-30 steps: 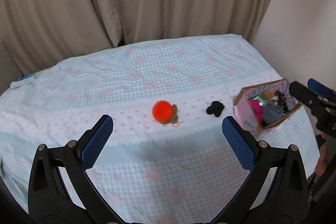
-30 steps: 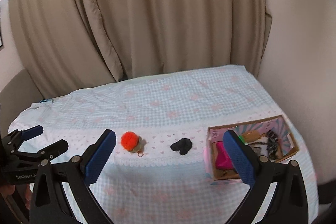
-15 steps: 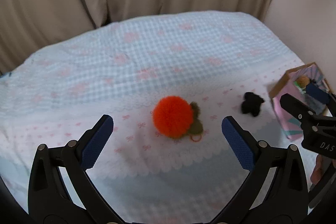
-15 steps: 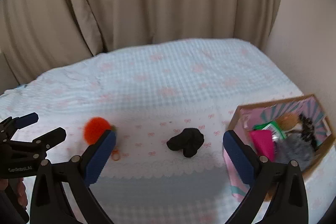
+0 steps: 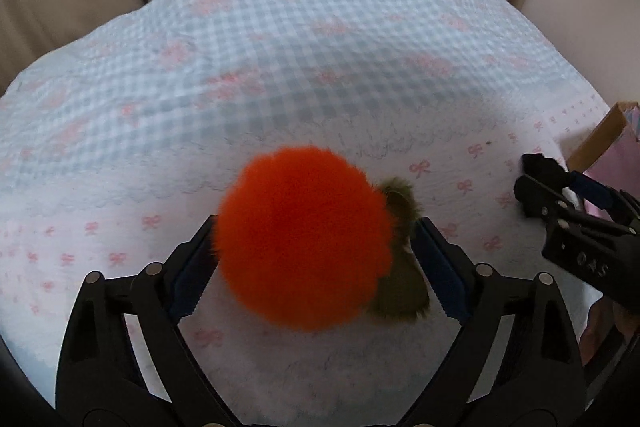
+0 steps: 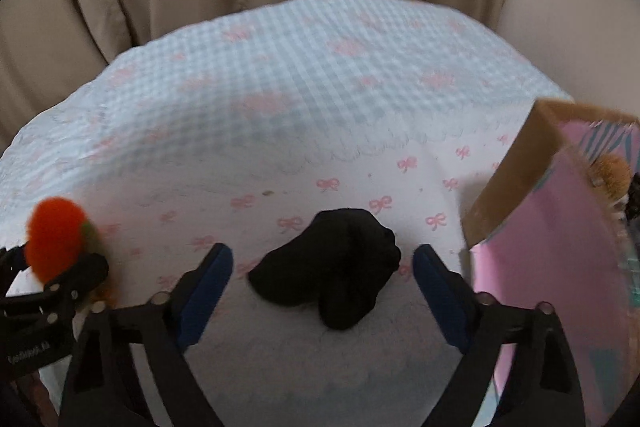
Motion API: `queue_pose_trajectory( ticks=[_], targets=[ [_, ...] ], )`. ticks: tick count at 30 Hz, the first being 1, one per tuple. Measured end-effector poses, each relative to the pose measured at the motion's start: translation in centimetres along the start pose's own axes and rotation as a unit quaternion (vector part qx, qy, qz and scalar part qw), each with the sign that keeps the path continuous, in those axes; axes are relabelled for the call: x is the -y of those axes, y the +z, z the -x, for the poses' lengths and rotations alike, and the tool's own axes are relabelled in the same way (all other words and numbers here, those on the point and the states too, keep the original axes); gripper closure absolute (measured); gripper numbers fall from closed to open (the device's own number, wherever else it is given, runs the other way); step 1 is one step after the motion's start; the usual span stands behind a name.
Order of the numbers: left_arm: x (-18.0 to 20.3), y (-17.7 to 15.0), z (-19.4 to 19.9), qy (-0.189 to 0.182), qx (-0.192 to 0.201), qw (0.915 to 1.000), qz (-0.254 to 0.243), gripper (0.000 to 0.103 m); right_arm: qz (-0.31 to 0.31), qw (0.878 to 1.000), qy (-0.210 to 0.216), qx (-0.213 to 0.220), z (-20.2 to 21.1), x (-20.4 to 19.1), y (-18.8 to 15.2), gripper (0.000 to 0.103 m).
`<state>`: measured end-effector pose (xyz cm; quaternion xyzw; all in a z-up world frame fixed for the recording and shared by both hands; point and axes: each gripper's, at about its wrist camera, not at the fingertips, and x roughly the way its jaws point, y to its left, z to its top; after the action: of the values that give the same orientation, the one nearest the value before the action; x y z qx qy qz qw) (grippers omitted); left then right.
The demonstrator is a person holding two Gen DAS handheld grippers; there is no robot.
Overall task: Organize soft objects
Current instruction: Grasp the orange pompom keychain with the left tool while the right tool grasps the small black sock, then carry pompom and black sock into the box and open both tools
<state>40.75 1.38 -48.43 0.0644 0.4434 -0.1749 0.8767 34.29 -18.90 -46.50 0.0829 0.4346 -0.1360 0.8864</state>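
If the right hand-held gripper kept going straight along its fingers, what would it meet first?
Most likely the black soft object, which lies between the closing jaws of the right hand-held gripper, not yet pressed by the pads. Just beyond it is the checked cloth; depth is hard to judge.

Orange pompom (image 5: pixel 304 247); black sock (image 6: pixel 332 267) (plain)

A: The orange pompom (image 5: pixel 304 247) hides our left pads, so we cannot tell whether they touch it.

B: And the box (image 6: pixel 560 227) runs off our right edge; its contents are blurred beyond naming.
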Motion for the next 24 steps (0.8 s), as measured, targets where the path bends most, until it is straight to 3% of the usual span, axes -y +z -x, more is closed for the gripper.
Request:
queue_pose_trajectory(
  ticks=[2,4,7,9,13,16,24],
  targets=[
    [0.2,0.0,-0.6,-0.001,-0.007,1.0000,-0.003,0.028,-0.004,1.000,-0.001,-0.006,-0.9,0.2,0.0,0.025],
    [0.2,0.1,-1.3,-0.001,-0.022,0.9998,0.000,0.047,-0.006,1.000,0.006,-0.013,-1.4,0.3,0.1,0.035],
    [0.0,0.3,-1.3,0.007,-0.023,0.9997,-0.002,0.064,0.004,1.000,0.003,-0.018,-1.8,-0.1,0.1,0.045],
    [-0.3,0.5,-1.2,0.003,-0.024,0.9997,0.002,0.070,0.011,1.000,0.006,-0.022,-1.9,-0.4,0.2,0.052],
    [-0.6,0.7,-0.9,0.001,-0.024,0.9997,0.003,0.074,0.019,0.999,0.016,-0.025,-1.9,-0.8,0.4,0.070],
    [-0.6,0.7,-0.3,0.003,-0.020,0.9998,0.000,0.074,0.025,0.999,0.015,-0.024,-1.7,-1.2,0.5,0.075],
    [-0.8,1.6,3.7,0.007,-0.004,1.0000,0.002,0.074,0.012,0.999,0.026,-0.014,1.1,-0.8,1.4,0.075]
  ],
)
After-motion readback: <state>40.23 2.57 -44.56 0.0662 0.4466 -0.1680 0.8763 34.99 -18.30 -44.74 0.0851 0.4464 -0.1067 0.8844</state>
